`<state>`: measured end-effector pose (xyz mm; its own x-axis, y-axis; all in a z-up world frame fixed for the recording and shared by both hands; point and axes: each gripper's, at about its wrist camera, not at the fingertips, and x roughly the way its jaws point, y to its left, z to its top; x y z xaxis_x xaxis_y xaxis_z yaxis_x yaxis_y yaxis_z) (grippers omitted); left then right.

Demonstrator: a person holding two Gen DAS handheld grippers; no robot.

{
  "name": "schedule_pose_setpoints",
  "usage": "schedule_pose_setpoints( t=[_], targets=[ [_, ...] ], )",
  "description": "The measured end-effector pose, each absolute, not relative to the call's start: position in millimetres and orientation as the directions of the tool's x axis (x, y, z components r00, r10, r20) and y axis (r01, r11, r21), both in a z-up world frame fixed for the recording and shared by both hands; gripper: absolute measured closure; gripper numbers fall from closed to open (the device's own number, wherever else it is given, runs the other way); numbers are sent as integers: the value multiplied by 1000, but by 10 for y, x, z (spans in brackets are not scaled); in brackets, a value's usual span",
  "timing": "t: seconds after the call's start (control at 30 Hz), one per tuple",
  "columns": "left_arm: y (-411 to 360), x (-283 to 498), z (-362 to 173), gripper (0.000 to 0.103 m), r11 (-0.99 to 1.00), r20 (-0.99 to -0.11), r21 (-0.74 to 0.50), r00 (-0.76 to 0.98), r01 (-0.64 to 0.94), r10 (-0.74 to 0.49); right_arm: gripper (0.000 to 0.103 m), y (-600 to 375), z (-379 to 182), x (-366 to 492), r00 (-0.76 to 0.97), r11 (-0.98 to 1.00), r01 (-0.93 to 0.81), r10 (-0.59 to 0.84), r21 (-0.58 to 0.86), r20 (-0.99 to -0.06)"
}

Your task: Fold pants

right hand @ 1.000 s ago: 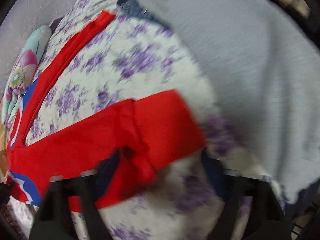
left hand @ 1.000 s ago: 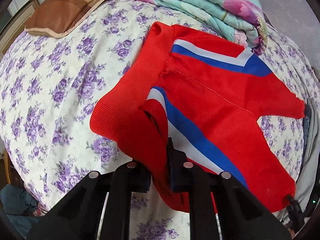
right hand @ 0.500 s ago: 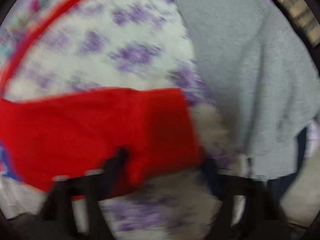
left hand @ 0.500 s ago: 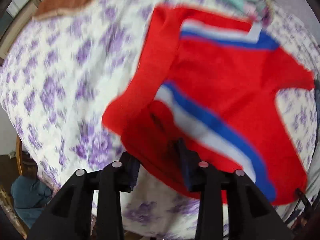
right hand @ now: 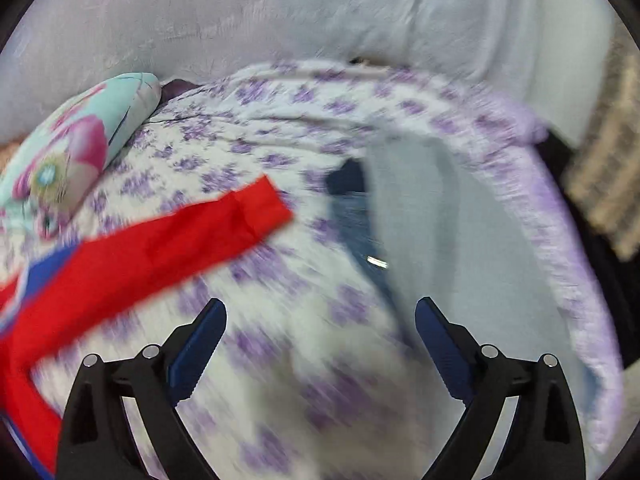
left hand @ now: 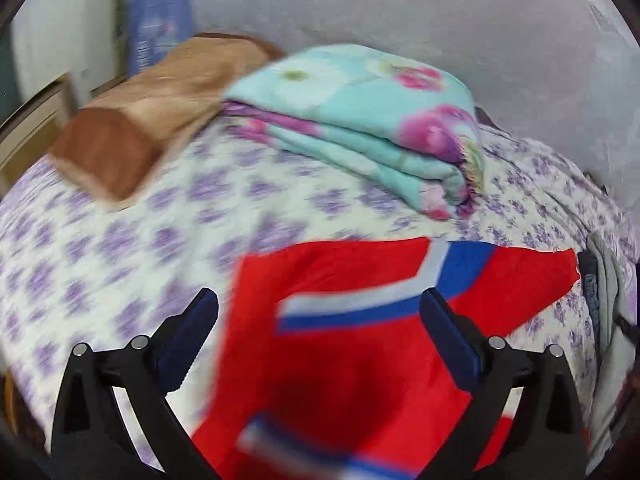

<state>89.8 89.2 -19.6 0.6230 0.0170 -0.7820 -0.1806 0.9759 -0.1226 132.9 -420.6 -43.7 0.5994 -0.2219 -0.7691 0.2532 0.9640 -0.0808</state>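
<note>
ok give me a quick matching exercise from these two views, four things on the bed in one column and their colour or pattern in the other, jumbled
Things:
1. pants
2. folded quilt
3. pillow
4. bed sheet

Colour or pattern:
A. white with small purple flowers
B. brown and tan
C. red with a blue and white stripe
D. turquoise with pink flowers

Pairs: 1-C, 2-D, 3-B, 4-A

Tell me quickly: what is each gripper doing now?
Left gripper: open, holding nothing, above the red pants.
Right gripper: open, empty, over the floral bedsheet.
</note>
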Motion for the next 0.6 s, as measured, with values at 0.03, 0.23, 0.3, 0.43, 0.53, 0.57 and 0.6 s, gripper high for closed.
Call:
schedule_pose_setpoints(
  t=[0.03, 0.23, 0.3, 0.43, 0.53, 0.57, 0.6],
  targets=[
    [769, 1115, -324, 5, 982, -807, -105, 591, -160, 10, 7, -4195, -549, 1607, 581, 967, 251, -178, -33, -794],
    [676, 1570, -881, 5, 981, -905, -38, 424, -190, 47, 11, -4173, -1055, 2542, 506, 949, 301, -77, 91, -859],
    [782, 1549, -989, 5, 972, -916, -56, 399, -228, 40, 34, -4140, -1174, 2646, 486, 948, 290, -29, 130, -874],
    [935, 1440, -1122, 5, 969, -927, -32, 369, -245, 63, 73, -4084, -1342, 2789, 443, 951, 266, 27, 160, -896],
    [988, 1441, -1148, 5, 964, -925, 17, 361, -264, 115, 77, -4242, -1039, 2567, 512, 949, 242, 51, 201, -857],
    [1012, 1456, -1162, 5, 964, -928, -6, 359, -266, 93, 76, -4301, -958, 2469, 527, 955, 241, 22, 174, -849],
    [1025, 1480, -1181, 5, 964, -932, -21, 354, -267, 78, 76, -4357, -924, 2376, 533, 958, 248, -10, 145, -846]
  ],
)
